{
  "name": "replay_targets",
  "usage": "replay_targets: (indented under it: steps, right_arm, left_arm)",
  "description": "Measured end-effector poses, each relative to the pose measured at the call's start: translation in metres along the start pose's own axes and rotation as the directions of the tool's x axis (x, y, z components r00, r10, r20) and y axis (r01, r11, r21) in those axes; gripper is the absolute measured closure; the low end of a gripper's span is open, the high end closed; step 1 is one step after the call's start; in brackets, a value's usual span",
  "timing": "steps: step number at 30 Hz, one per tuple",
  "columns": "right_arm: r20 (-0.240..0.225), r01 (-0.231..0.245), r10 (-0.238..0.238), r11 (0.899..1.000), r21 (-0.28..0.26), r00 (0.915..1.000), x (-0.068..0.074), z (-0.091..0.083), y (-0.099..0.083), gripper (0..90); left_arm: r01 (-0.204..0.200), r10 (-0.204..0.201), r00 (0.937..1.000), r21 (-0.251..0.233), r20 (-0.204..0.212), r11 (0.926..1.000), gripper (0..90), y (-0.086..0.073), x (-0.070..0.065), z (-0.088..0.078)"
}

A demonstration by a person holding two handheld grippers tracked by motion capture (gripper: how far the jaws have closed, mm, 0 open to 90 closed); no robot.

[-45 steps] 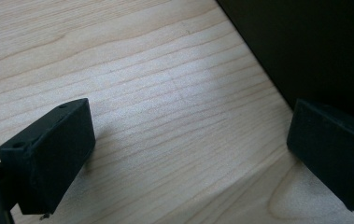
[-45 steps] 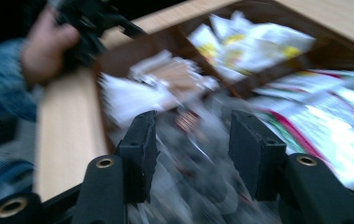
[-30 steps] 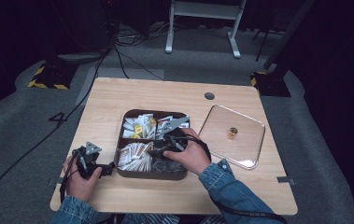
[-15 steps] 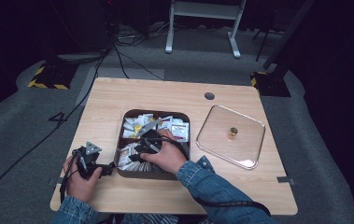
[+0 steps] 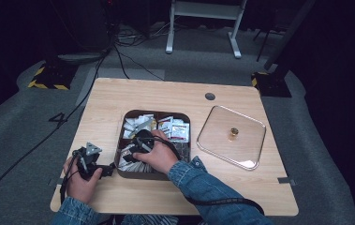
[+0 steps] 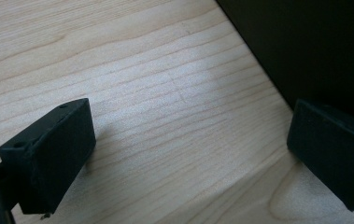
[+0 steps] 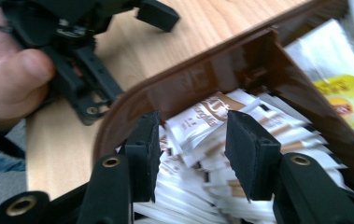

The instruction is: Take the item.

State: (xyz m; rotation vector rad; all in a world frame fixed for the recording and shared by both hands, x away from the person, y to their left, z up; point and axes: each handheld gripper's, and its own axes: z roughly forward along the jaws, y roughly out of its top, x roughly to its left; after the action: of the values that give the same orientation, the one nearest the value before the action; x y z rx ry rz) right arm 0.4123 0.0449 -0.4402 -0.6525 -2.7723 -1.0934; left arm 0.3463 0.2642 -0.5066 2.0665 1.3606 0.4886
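Observation:
A brown compartment tray (image 5: 156, 112) sits mid-table, holding white-and-brown sachets (image 7: 202, 116) in its front-left compartment. My right gripper (image 5: 135, 149) points down into that compartment. Its jaws (image 7: 193, 149) stand open on either side of an upturned sachet, with slack around it. The tray's brown corner wall (image 7: 202, 79) curves just beyond the jaws. My left gripper (image 5: 108, 167) rests on the table (image 6: 142, 84) against the tray's left front corner. It is open (image 6: 188, 154) with bare wood between its jaws, and the dark tray wall (image 6: 315, 46) rises close by.
A clear square lid (image 5: 212, 136) with a brass knob (image 5: 234, 131) lies to the right of the tray. Other compartments hold white packets (image 5: 135, 124) and yellow-labelled tea bags (image 7: 343, 100). The left hand's thumb (image 7: 11, 79) and gripper body (image 7: 86, 60) sit close outside the tray.
The right hand has moved left across the tray from its front middle to the front-left compartment and dipped lower. The left hand has stayed where it was.

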Motion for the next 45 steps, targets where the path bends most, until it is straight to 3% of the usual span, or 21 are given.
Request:
replay_targets:
  steps: [5,11,12,17,30,37,41,45]
  right_arm:
    - [0.030,-0.034,0.034,0.999,0.020,0.9990,-0.006,0.003,-0.005,53.8]
    - [0.015,0.005,-0.005,1.000,0.013,0.9999,-0.001,0.006,-0.003,55.3]
    - [0.022,0.030,-0.031,0.999,0.015,0.9993,0.003,0.009,-0.001,56.6]
    - [0.029,0.049,-0.049,0.999,0.007,0.9984,0.006,0.012,0.003,62.7]
    - [0.007,0.052,-0.052,0.997,0.055,0.9986,0.005,0.022,0.005,76.3]
    - [-0.001,0.039,-0.039,0.998,0.054,0.9992,0.003,0.025,0.005,78.6]
    - [0.008,0.060,-0.060,0.997,0.049,0.9982,0.003,0.026,0.005,87.4]
    - [0.002,0.058,-0.058,0.997,0.042,0.9983,0.002,0.024,0.004,88.4]
  left_arm:
    - [-0.002,0.002,1.0000,0.000,0.000,1.0000,1.4,0.000,0.000,0.000]
    - [-0.002,0.002,1.0000,0.000,0.000,1.0000,1.4,0.000,0.000,0.000]
    - [0.000,0.000,1.0000,0.000,0.000,1.0000,1.4,0.000,0.000,0.000]
    - [0.000,0.000,1.0000,0.000,0.000,1.0000,1.4,0.000,0.000,0.000]
    - [0.000,0.000,1.0000,0.000,0.000,1.0000,1.4,0.000,0.000,0.000]
    - [0.000,0.000,1.0000,0.000,0.000,1.0000,1.4,0.000,0.000,0.000]
    - [-0.002,0.002,1.0000,0.000,0.001,1.0000,1.4,0.000,0.000,0.000]
    - [-0.001,0.001,1.0000,-0.001,-0.001,1.0000,1.5,0.000,0.000,0.000]
